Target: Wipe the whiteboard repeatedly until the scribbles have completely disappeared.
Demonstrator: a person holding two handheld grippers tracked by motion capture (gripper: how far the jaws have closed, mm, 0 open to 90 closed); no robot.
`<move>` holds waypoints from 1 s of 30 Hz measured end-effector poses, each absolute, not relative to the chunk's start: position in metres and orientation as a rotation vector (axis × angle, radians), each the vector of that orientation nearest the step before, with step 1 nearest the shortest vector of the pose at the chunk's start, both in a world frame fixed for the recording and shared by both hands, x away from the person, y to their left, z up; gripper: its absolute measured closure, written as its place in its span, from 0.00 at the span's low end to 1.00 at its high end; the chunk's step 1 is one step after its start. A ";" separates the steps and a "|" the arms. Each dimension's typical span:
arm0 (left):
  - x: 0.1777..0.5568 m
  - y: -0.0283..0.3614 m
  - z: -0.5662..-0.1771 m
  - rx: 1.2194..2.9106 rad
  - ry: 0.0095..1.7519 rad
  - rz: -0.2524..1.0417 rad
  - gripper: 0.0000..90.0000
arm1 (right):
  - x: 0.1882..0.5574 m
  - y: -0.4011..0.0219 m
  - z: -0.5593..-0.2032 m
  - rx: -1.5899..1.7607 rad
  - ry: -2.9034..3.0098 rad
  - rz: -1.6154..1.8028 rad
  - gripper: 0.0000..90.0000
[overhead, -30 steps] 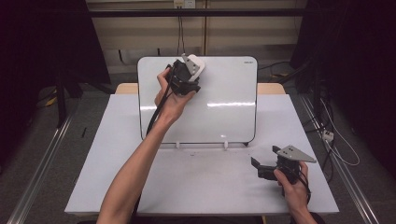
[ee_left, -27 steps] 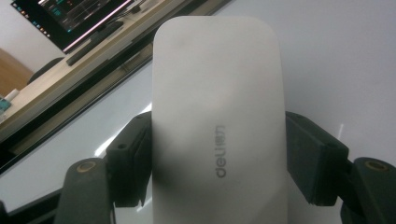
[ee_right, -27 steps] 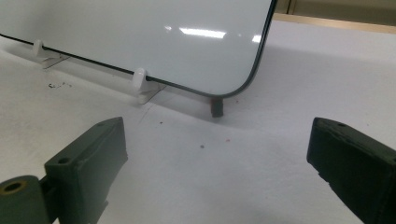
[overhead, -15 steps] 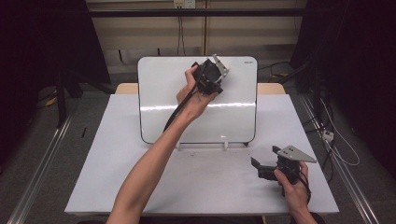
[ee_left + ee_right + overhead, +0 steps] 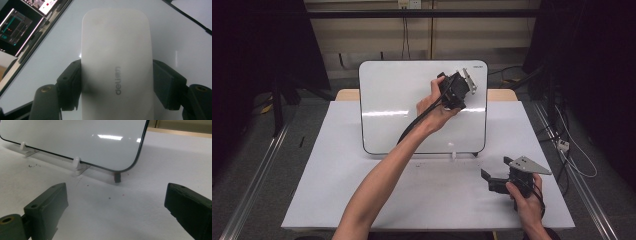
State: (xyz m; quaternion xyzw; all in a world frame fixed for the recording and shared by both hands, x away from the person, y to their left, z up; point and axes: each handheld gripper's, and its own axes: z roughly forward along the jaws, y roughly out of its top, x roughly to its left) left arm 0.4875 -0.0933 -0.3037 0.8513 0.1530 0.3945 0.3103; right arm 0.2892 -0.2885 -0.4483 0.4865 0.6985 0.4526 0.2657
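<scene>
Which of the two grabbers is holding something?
The left gripper, up at the whiteboard, is clamped on a white eraser. The right gripper, low over the table, has open jaws holding nothing.

**Arm and gripper pose**

Left arm was stretched forward, black left gripper (image 5: 460, 85) raised, jaws clamped on the white oblong plastic eraser (image 5: 117, 65). Black right gripper (image 5: 493, 182) rested low near the body, jaws wide apart.

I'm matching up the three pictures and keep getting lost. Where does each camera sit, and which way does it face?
High view: above the table's near edge, looking forward and down; forearms, left gripper, right gripper.
Left gripper view: on that gripper, facing the whiteboard; jaws clamp a white eraser.
Right gripper view: low over the table, facing the whiteboard's foot; jaws apart.
All views share the whiteboard.
</scene>
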 end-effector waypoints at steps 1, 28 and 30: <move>0.488 -0.090 -0.304 2.240 0.419 1.044 0.35 | 0.289 -0.289 -0.448 1.316 1.888 1.221 0.05; 0.500 0.050 -0.299 2.045 0.771 1.009 0.35 | 0.291 -0.288 -0.449 1.326 1.876 1.218 0.05; 0.501 0.057 -0.299 2.030 0.791 1.002 0.35 | 0.291 -0.288 -0.449 1.327 1.876 1.217 0.05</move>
